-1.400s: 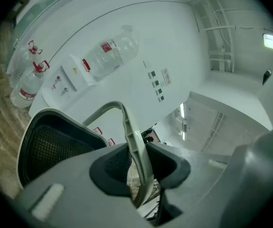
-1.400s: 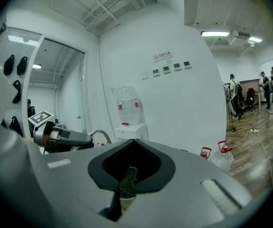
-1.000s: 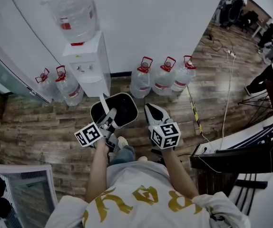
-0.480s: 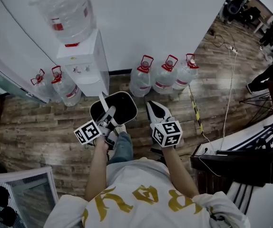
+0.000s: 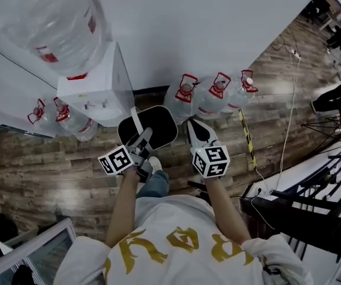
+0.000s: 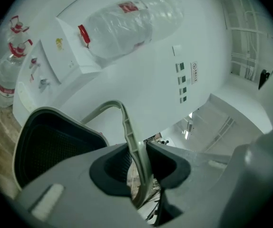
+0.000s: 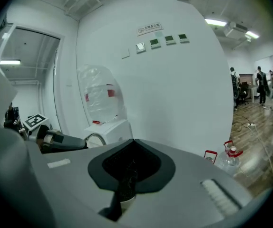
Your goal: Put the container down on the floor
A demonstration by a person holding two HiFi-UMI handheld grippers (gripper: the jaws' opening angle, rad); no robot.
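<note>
A black container (image 5: 150,130) with a pale grey bail handle (image 5: 136,122) hangs above the wooden floor (image 5: 51,165) in front of the person. My left gripper (image 5: 142,143) is shut on that handle. In the left gripper view the handle (image 6: 129,137) runs up between the dark pads, and the container's dark mouth (image 6: 53,146) sits at the left. My right gripper (image 5: 193,126) is beside the container on the right, shut with nothing in it (image 7: 126,177). The right gripper view also shows the left gripper (image 7: 55,140) at its left edge.
A white water dispenser (image 5: 93,94) with a big clear bottle (image 5: 49,22) stands against the wall just ahead. Water jugs with red caps stand on the floor at its right (image 5: 185,97) and left (image 5: 66,117). A cable (image 5: 286,114) and a desk (image 5: 301,189) lie to the right.
The view has closed in on the wall and the dispenser. Both grippers moved slightly forward, and the container is still hanging from the left one.
</note>
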